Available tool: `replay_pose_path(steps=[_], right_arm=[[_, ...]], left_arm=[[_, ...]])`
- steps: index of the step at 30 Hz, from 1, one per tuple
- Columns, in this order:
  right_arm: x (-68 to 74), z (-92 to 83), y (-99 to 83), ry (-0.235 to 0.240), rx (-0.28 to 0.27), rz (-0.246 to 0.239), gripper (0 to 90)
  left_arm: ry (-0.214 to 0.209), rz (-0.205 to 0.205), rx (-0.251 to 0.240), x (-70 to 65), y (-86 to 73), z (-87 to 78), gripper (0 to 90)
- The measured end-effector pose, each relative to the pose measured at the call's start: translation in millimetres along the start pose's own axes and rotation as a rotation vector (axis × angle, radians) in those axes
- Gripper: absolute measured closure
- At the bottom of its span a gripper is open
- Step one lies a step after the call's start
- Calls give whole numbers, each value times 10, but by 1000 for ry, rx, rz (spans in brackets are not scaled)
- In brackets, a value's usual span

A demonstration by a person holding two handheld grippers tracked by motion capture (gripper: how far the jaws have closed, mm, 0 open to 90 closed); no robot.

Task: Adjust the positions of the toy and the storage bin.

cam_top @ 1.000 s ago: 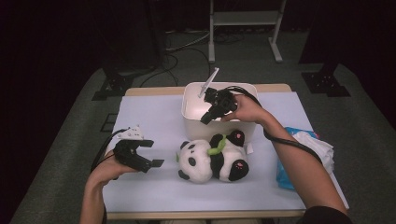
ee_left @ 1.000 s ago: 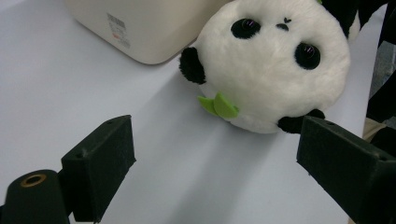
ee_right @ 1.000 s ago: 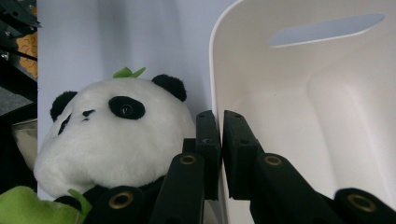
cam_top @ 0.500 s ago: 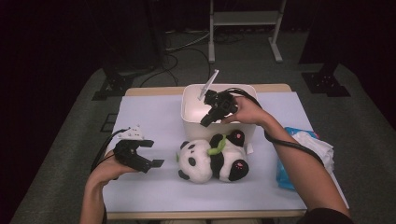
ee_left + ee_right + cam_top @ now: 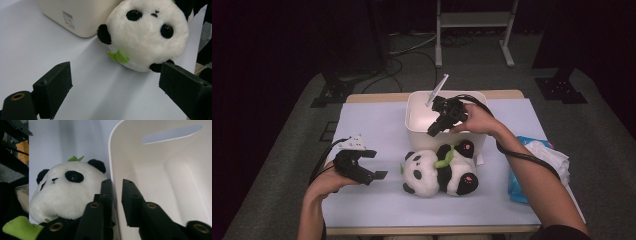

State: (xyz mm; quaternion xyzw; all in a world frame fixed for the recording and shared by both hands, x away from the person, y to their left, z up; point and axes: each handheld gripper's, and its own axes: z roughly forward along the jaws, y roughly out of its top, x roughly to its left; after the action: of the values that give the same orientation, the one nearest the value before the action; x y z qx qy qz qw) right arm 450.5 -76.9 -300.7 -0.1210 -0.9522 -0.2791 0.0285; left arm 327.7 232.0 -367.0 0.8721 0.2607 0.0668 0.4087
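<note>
A plush panda (image 5: 437,172) lies on its side mid-table, against the front of a white plastic bin (image 5: 412,107). My right gripper (image 5: 434,129) reaches down over the bin's near wall. In the right gripper view its jaws (image 5: 117,185) straddle that wall (image 5: 175,170) and have just been opening; a gap shows beside the inner pad, and the panda's head (image 5: 62,192) is just outside. My left gripper (image 5: 376,165) rests open on the table left of the panda. In the left gripper view its jaws (image 5: 117,82) stand wide apart with nothing between them, facing the panda's face (image 5: 147,32) and the bin's corner (image 5: 82,15).
A pale cloth (image 5: 372,125) covers the table. A blue and white pack (image 5: 537,160) lies at the right edge under my right forearm. Beyond the table stand a metal frame (image 5: 472,20) and black stand feet (image 5: 332,92) on the dark floor.
</note>
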Motion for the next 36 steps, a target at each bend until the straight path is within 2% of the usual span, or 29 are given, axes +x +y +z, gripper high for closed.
replay_pose_path(steps=[5, 16, 25, 36], right_arm=[[-17, -146, -105, 12, -33, 43, 652], [58, -413, -293, -17, -89, 47, 564], [211, -564, -439, -12, -85, 28, 521], [416, -536, -538, 22, -40, -6, 492]], left_arm=[[-2, 0, 0, -2, 2, 8, 103], [-8, -1, 1, 4, -4, 26, 103], [0, -8, 1, 10, -13, 16, 103], [3, -15, 0, 15, -22, 8, 103]])
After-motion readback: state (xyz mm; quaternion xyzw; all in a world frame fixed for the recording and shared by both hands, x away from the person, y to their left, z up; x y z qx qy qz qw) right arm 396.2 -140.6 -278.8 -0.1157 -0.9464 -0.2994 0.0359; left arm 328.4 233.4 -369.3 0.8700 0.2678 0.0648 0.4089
